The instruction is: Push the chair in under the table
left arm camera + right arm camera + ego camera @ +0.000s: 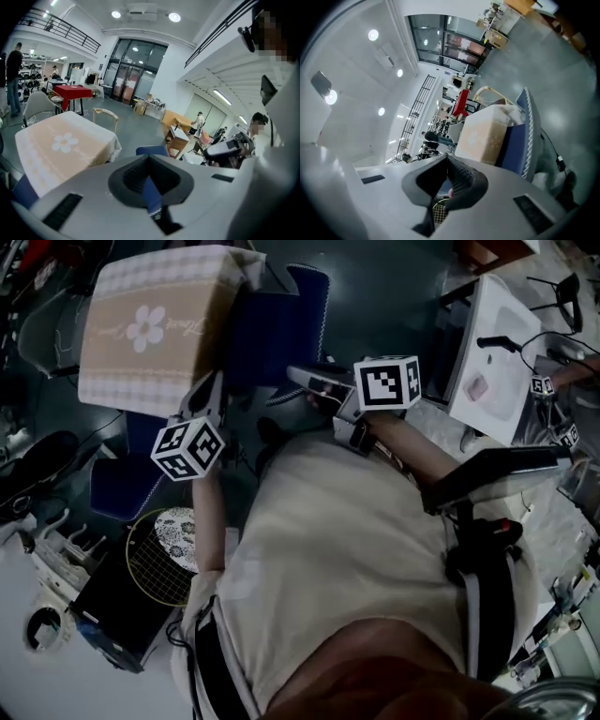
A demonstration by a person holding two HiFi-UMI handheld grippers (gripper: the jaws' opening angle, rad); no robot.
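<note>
The table [155, 329], draped in a beige cloth with a white flower print, fills the upper left of the head view. The blue chair [277, 329] stands just beside the table's right edge, its seat against the hanging cloth. Its mesh back rises on the side away from the table. How far the seat reaches under the tabletop cannot be told.

The left tongs [212, 390] hang near the table's nearest corner and point toward the cloth. Their jaws are closed on nothing. The right tongs [305, 378] are further out from the table, on the near side of the chair, with their tips aimed at it. Their jaws are pressed together and empty, and whether the tips touch the chair cannot be told.

A second blue surface [122, 486] lies just below the table's near edge, beside the left tongs. A racket [161, 557] lies well apart from the table, toward the person, on top of a dark box [122, 615].
</note>
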